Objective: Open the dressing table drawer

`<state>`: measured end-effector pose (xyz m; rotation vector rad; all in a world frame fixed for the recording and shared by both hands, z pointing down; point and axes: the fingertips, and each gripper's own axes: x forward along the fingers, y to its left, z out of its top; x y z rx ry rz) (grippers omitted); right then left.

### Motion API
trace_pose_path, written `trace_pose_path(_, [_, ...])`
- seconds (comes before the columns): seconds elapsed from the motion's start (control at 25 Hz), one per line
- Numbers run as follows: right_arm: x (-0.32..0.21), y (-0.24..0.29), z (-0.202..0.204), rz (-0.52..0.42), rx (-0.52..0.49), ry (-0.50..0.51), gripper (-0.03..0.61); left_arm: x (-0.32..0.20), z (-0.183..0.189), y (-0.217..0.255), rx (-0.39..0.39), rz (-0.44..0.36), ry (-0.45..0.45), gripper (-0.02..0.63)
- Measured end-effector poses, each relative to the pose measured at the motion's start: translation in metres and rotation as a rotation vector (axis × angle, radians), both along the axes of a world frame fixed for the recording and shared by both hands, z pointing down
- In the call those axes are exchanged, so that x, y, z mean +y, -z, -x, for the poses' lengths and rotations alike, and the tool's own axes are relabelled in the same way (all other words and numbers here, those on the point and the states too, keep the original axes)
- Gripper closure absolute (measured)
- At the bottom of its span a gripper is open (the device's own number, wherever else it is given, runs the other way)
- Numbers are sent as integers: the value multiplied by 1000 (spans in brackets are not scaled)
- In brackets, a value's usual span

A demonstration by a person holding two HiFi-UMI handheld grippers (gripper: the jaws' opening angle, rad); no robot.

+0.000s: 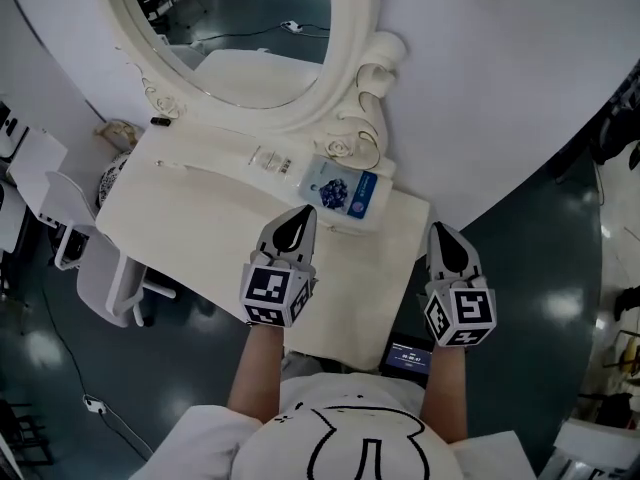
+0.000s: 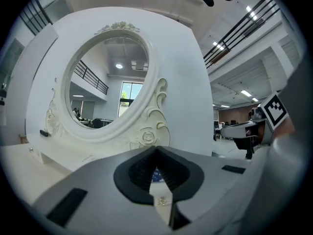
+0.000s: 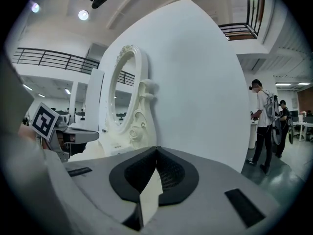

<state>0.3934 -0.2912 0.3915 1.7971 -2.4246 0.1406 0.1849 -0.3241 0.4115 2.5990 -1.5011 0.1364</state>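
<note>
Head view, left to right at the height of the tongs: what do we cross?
White chair → left tongs → bare dressing-table top → right tongs. The blue-printed pack is left out because it overlaps the left tongs.

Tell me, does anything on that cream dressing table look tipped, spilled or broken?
Nothing stands out. The cream dressing table looks intact, its oval carved-frame mirror stands upright, and the white packet with blue print lies flat beside the mirror's base, nothing spilled.
</note>
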Motion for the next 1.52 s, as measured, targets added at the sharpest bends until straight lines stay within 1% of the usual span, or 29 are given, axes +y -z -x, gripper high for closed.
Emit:
trace_pose_path(0.04, [-3, -3, -2, 5, -4, 9, 565, 0, -2, -4, 7, 10, 6, 599])
trace_pose_path(0.16, [-8, -16, -6, 29, -9, 33, 565, 1, -9, -20, 7, 52, 7, 525])
trace_pose_path(0.2, [-9, -21, -7, 39, -10, 42, 565, 2, -11, -26, 4, 66, 11, 512])
trace_pose_path(0.4, [-14, -44, -11, 90, -9, 77, 565, 7, -14, -58, -5, 135, 45, 487])
trace_pose_path(0.8, [-18, -83, -16, 168, -21, 104, 565, 7, -21, -105, -45, 238, 58, 477])
trace_pose_path(1.04, [-16, -105, -31, 218, -20, 79, 565, 7, -29, -136, -92, 316, 49, 469])
trace_pose_path(1.32, [-30, -112, -49, 224, -25, 38, 565, -5, -32, -156, -117, 372, 41, 469])
trace_pose_path(1.52, [-35, -111, -52, 227, -20, 31, 565, -14, -38, -161, -144, 402, 21, 469])
